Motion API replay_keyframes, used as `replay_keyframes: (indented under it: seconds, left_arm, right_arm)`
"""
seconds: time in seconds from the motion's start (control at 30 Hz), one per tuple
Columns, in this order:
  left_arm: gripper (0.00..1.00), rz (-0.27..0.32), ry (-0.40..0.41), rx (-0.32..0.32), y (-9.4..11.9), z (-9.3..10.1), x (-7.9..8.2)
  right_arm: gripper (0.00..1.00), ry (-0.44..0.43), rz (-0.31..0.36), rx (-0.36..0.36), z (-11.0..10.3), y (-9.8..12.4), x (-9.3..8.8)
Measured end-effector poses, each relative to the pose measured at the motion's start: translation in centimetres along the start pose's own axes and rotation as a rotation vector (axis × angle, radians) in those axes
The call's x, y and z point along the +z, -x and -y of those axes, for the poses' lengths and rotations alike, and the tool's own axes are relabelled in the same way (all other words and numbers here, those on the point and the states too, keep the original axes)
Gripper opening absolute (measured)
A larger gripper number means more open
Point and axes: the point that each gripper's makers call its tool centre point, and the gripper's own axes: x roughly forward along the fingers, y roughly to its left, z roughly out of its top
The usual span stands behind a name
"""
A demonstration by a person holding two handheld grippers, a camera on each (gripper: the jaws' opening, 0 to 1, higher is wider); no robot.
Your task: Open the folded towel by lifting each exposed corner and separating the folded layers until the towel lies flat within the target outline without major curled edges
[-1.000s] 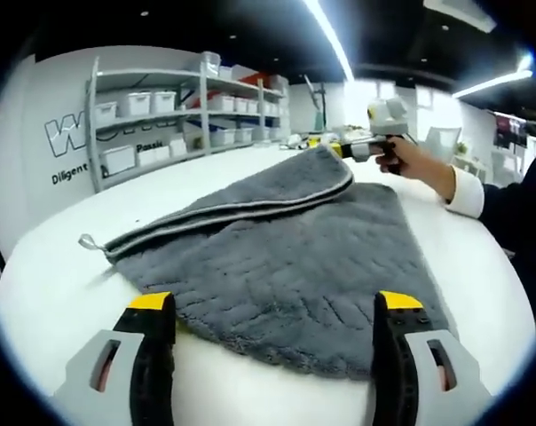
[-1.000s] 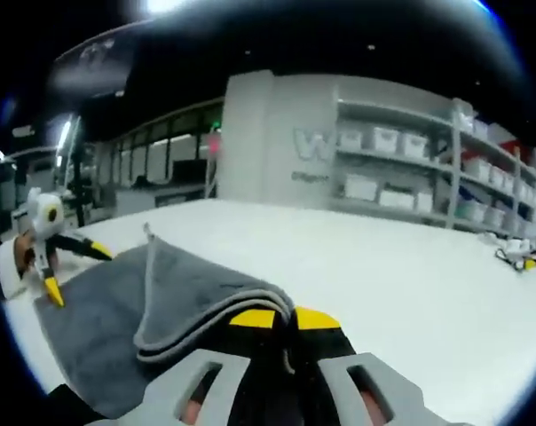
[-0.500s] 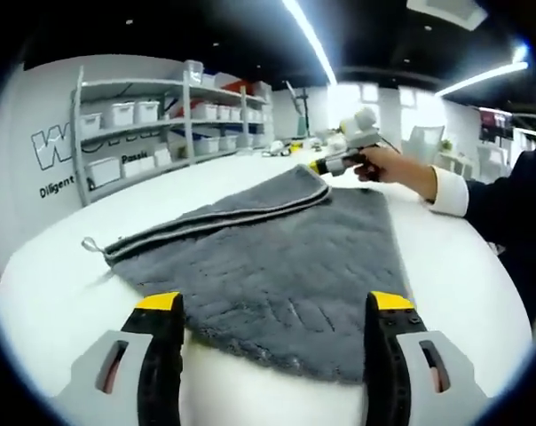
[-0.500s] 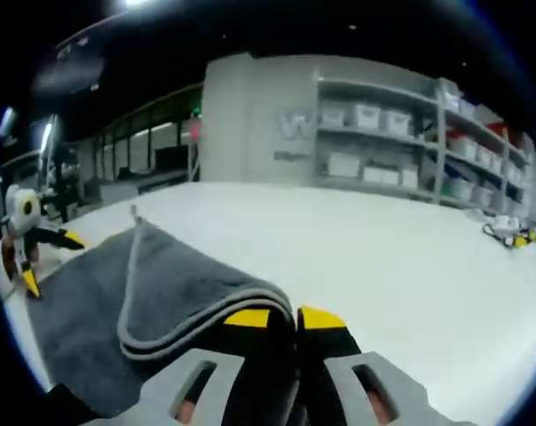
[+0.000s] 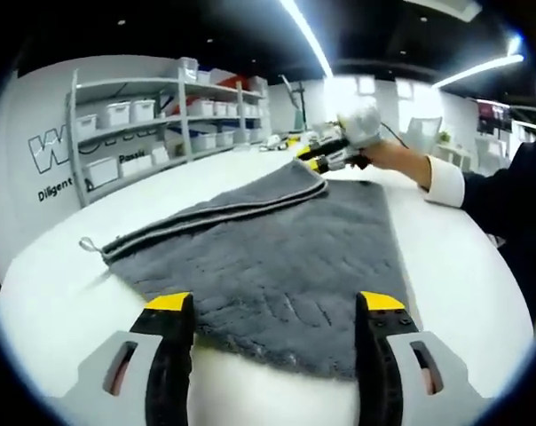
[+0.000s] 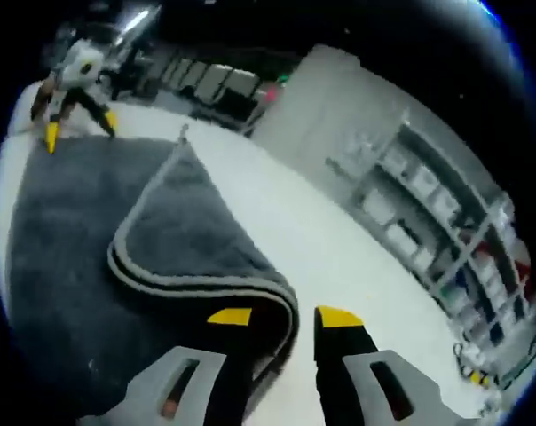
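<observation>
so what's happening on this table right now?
A person with a handheld gripper in each hand is unfolding a grey terry towel on a white table. The right gripper has its jaws slightly parted around the towel's folded-over corner, where the trimmed edges stack in layers. The left gripper hangs open over the towel's near edge, gripping nothing. One layer lies folded across the far side, so the towel isn't flat yet.
</observation>
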Motion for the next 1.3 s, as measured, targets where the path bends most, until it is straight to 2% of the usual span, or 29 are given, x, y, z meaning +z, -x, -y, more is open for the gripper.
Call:
replay_keyframes:
  seconds: [0.07,0.1,0.33,0.43,0.5,0.57,0.63,0.67,0.7,0.73,0.83,0.9,0.93,1.07,1.2,1.3]
  left_arm:
    - [0.73,-0.001,-0.001,-0.003,0.0,0.1,0.0]
    - [0.73,-0.002,-0.003,-0.004,0.0,0.1,0.0]
    - [0.73,0.000,-0.007,-0.005,-0.1,0.0,0.1]
    - [0.73,0.000,-0.011,-0.004,0.0,0.0,0.1]
    - [0.72,0.001,-0.017,-0.003,0.0,0.1,0.2]
    - [0.72,0.003,-0.019,-0.008,-0.1,0.2,0.2]
    - [0.72,0.000,-0.018,-0.010,-0.2,0.3,0.1]
    - [0.73,-0.001,-0.015,-0.008,-0.2,0.2,0.0]
    - [0.73,-0.001,-0.011,-0.005,-0.2,0.2,0.0]
    - [0.74,-0.001,-0.010,-0.002,-0.2,0.1,0.0]
    - [0.76,0.006,-0.018,0.006,0.0,-0.1,0.3]
    - [0.76,0.011,-0.017,-0.004,-0.1,0.1,0.3]
    - [0.75,0.010,-0.017,-0.005,-0.2,0.1,0.3]
    - [0.73,0.009,-0.024,-0.017,-0.3,0.6,0.3]
    - [0.72,0.004,-0.007,-0.025,-0.5,0.8,0.1]
    - [0.72,0.003,-0.002,-0.023,-0.7,0.9,0.1]
  right_arm:
    - [0.31,0.075,0.057,0.007,-0.4,0.0,1.2]
    - [0.33,0.105,0.065,0.022,-0.8,0.0,1.5]
    - [0.40,0.348,0.094,0.042,-2.0,0.0,2.3]
    - [0.40,0.428,0.103,0.052,-2.6,0.1,2.4]
    - [0.37,0.492,0.129,0.054,-3.1,0.4,2.9]
    - [0.33,0.485,0.139,0.063,-3.4,0.5,3.2]
    - [0.16,0.558,0.137,0.073,-3.8,0.5,3.5]
    - [0.08,0.537,0.141,0.071,-3.8,0.5,3.5]
    - [0.07,0.471,0.164,0.080,-3.9,0.6,4.0]
    - [0.07,0.442,0.177,0.084,-3.9,0.7,4.2]
    - [0.03,0.350,0.189,0.063,-2.9,0.7,4.4]
    - [0.02,0.242,0.196,0.049,-2.0,0.7,4.3]
    - [0.01,0.231,0.200,0.045,-1.9,0.6,4.4]
    - [0.01,0.083,0.265,-0.005,-0.4,0.4,5.2]
    - [0.01,-0.030,0.254,-0.069,1.4,0.0,4.5]
    - [0.01,-0.156,0.241,-0.110,2.8,-0.9,3.5]
